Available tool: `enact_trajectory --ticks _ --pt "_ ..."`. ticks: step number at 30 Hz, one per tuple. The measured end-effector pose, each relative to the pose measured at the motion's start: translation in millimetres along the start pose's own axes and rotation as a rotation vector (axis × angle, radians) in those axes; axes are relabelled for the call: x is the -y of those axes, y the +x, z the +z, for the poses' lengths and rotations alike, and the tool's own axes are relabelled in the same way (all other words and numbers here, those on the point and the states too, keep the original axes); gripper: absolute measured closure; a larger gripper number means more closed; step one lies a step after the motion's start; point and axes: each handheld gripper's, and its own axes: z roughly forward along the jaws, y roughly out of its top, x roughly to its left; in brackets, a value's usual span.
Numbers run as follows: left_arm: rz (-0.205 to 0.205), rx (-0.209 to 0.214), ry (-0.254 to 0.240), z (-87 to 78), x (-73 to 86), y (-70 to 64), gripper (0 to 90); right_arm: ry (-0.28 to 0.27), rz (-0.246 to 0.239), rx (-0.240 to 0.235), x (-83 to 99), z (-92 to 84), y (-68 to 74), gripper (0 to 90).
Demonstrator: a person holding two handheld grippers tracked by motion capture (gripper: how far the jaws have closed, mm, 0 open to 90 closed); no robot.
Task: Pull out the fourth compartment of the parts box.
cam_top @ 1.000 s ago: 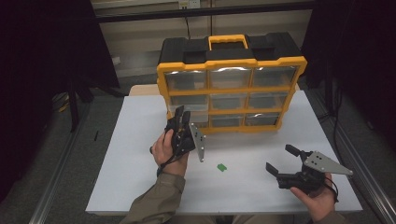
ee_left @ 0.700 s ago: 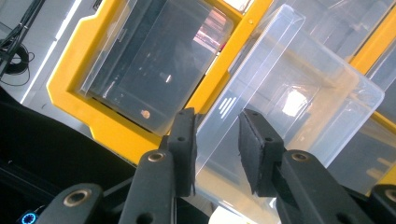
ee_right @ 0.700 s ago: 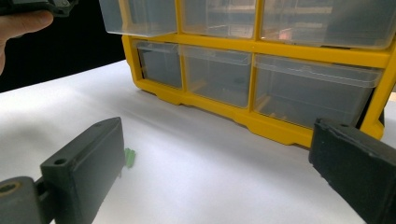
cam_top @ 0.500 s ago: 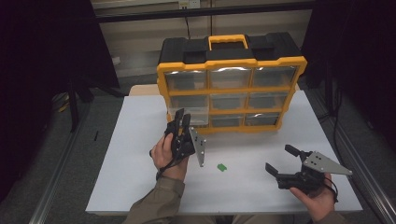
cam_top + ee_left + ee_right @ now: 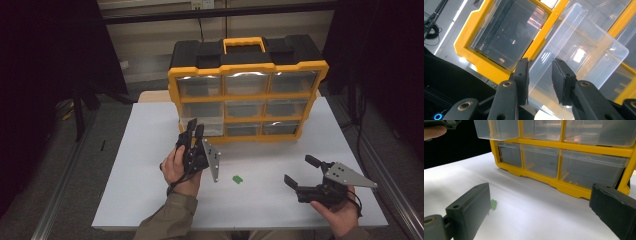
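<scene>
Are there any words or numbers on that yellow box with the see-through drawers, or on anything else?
None can be read: the yellow organizer box, its clear drawers, the small green piece on the white table and both grippers carry no legible word, number or brand.

White table (image 5: 140,150) under dim light, grey floor (image 5: 60,140) on both sides, pale wall (image 5: 150,50) behind, dark curtains (image 5: 45,55) left and right
</scene>
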Motion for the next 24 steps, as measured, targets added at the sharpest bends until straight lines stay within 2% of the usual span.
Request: enact_trajectory --ticks 5,9,24 --pt "0.015 0.004 -0.006 -3.6 1.6 -1.2 67.1 -0.001 -0.001 -0.005 0.3 0.8 0.2 3.6" --pt "0.004 0.008 -0.007 -4.3 1.9 -1.1 67.1 0.001 -0.005 -0.003 0.1 1.0 0.6 3.5" --pt "0.012 0.009 -0.009 -8.7 2.1 -0.4 67.0 0.003 -0.002 -0.006 0.3 1.2 0.7 3.5"
